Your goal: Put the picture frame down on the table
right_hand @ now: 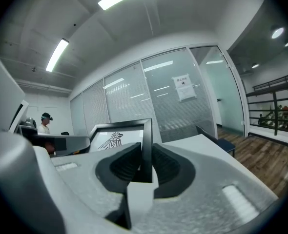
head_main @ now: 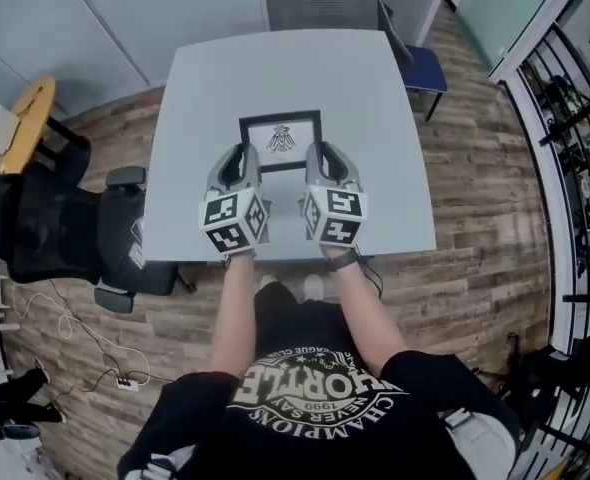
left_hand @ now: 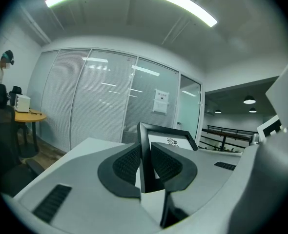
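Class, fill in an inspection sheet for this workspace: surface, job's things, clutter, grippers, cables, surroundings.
Surface: grey table, only the frame on or over it.
Job's things: picture frame, held at the table's near half.
Clutter: nothing seen.
Grippers: left gripper shut on the frame's left edge, right gripper on its right edge.
Cables: power strip and cables on the floor, left.
Surroundings: black office chair, blue chair, railing.
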The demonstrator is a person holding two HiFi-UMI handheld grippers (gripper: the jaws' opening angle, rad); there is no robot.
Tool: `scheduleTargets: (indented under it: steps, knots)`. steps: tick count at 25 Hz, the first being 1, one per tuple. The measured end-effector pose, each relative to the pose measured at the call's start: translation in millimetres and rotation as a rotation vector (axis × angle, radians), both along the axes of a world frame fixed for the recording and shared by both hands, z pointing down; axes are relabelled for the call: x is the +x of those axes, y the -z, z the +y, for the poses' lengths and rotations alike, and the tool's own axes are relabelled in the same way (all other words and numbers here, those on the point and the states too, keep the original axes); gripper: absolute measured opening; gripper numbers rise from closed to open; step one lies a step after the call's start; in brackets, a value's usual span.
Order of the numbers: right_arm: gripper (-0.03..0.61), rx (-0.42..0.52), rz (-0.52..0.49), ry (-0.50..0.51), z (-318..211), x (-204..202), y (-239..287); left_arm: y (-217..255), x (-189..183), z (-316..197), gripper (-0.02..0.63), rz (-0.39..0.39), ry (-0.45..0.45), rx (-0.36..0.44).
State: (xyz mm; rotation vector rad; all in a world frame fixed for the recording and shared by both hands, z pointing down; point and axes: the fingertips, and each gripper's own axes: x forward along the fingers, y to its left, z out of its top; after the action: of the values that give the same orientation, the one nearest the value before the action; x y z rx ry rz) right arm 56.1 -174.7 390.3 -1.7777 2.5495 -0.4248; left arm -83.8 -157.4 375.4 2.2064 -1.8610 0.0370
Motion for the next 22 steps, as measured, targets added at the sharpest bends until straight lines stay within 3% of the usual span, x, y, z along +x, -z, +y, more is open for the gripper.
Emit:
scheduleTargets:
  steps: [14,22]
  knots:
    - [0.067,-0.119,0.061,0.006,-112,-17,-63,-69,-16,-114,0.071,0.025,-0.022,-0.118]
    - [0.067,-0.249,0.11,-0.013,-182,-30,-124,-131,-28,-187,0.071,0.027,-0.047,-0.246]
